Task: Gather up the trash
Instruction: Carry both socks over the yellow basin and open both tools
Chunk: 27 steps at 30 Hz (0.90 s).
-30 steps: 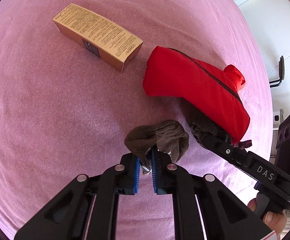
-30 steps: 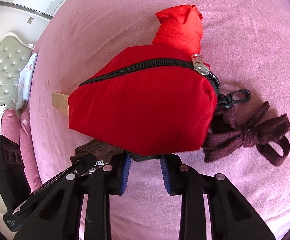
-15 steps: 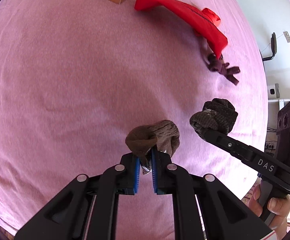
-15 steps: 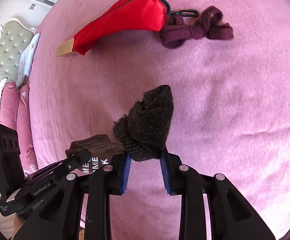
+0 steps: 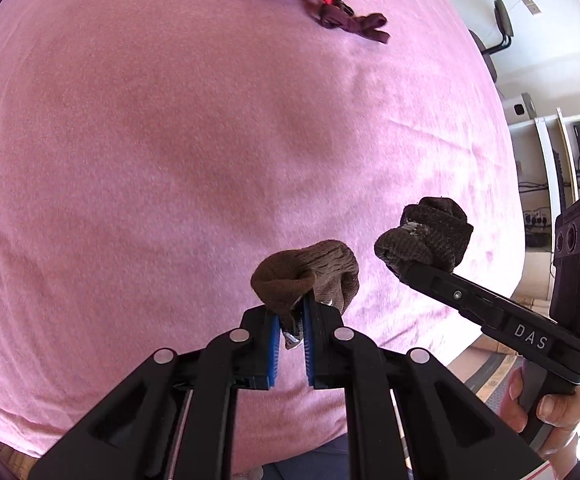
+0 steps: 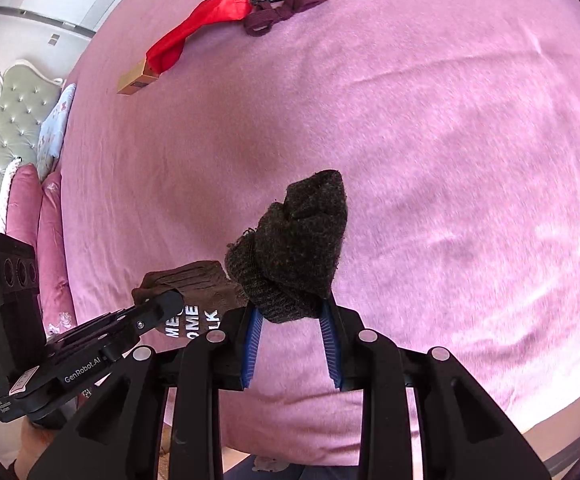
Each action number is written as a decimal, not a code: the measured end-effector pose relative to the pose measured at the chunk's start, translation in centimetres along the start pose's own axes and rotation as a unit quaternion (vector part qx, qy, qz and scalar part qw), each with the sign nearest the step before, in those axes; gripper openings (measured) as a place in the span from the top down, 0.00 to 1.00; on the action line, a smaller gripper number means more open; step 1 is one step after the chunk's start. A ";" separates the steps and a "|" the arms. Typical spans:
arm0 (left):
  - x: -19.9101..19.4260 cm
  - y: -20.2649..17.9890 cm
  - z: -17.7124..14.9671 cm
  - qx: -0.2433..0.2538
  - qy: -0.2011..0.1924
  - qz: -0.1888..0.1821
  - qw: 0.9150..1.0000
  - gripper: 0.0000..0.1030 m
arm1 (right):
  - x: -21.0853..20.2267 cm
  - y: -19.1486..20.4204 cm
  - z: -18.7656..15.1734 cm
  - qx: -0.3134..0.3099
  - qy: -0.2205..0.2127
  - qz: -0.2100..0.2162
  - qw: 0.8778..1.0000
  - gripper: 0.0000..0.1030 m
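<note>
The left gripper [image 5: 290,322] is pinching a light-brown sock [image 5: 310,276] tight between its blue pads, carrying it above the pink bedspread [image 5: 170,160]. Just to its right, the right gripper [image 6: 290,320] is clamping a dark rolled sock [image 6: 298,248], also lifted off the bed. Far behind, at the bed's far end, a cardboard box [image 6: 136,80], a red pouch [image 6: 206,20] and a maroon strap [image 6: 282,10] are lying together.
</note>
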State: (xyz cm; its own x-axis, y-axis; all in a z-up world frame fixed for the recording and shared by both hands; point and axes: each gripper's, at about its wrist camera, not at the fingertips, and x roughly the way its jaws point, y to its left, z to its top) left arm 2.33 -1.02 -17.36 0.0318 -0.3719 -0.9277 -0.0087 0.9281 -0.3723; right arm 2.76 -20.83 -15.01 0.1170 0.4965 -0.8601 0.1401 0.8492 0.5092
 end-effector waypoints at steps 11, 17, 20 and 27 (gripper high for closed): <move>2.7 -9.0 -6.3 0.100 0.050 -0.005 0.994 0.90 | -5.7 -8.8 -9.1 0.095 -0.042 -0.008 0.995 0.74; 5.3 -16.4 -9.3 0.165 0.083 -0.009 0.983 0.90 | -9.6 -15.3 -13.6 0.140 -0.058 -0.019 0.988 0.74; 6.7 -19.9 -11.2 0.190 0.099 -0.013 0.977 0.90 | -11.4 -18.6 -15.9 0.167 -0.064 -0.023 0.984 0.73; 10.8 -27.9 -16.3 0.253 0.142 -0.020 0.957 0.90 | -14.6 -26.2 -21.7 0.229 -0.083 -0.028 0.969 0.73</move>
State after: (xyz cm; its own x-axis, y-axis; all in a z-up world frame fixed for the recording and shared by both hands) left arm -13.41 -31.22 -17.46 -0.2515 -0.3303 -0.9097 0.4745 0.7772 -0.4134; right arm -23.94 -46.40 -16.40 0.2478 0.3831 -0.8899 0.5688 0.6860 0.4537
